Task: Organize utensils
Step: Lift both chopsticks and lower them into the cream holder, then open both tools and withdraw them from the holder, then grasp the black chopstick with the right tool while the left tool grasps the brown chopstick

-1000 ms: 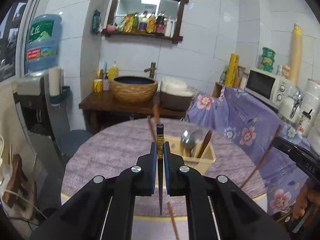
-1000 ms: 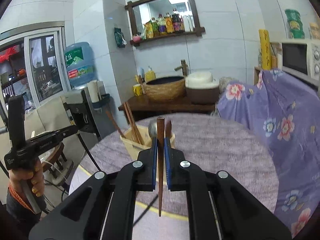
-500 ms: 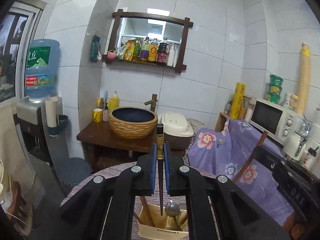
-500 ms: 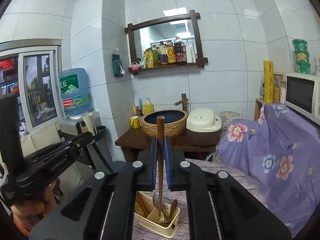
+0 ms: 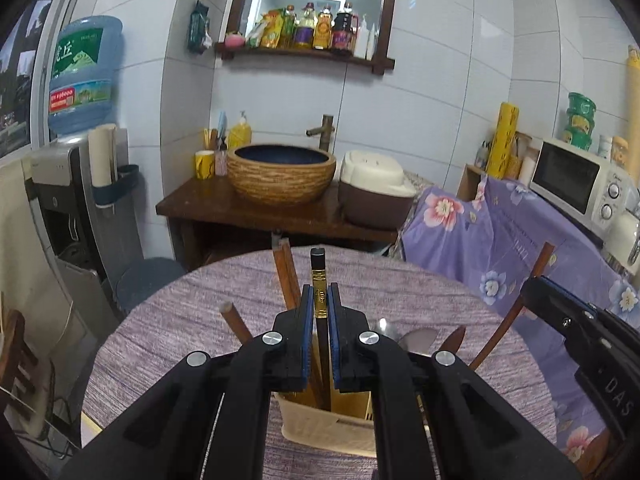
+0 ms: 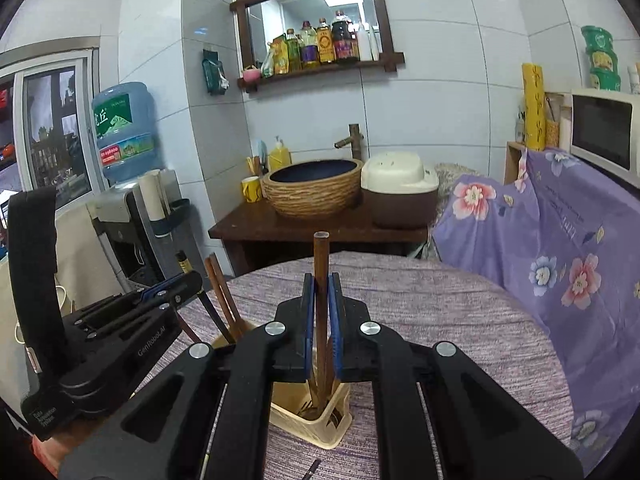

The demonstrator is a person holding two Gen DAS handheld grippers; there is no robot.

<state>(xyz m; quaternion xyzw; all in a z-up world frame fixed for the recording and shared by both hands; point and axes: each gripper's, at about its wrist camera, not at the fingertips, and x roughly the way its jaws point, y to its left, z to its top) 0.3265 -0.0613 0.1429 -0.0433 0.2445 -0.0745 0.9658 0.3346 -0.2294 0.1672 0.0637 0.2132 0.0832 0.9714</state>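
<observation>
Chopstick (image 5: 319, 280) upright between tool (image 5: 319, 312) pads, seemingly.

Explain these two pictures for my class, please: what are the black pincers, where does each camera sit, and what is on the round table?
A person holds two hand tools, each with two pinching fingers and a camera looking along them. One picture comes from the left gripper, shut on a black chopstick. The other comes from the right gripper, shut on a brown chopstick. Both sticks reach down into a cream utensil holder on the purple tablecloth. The holder already contains chopsticks and spoons.
</observation>
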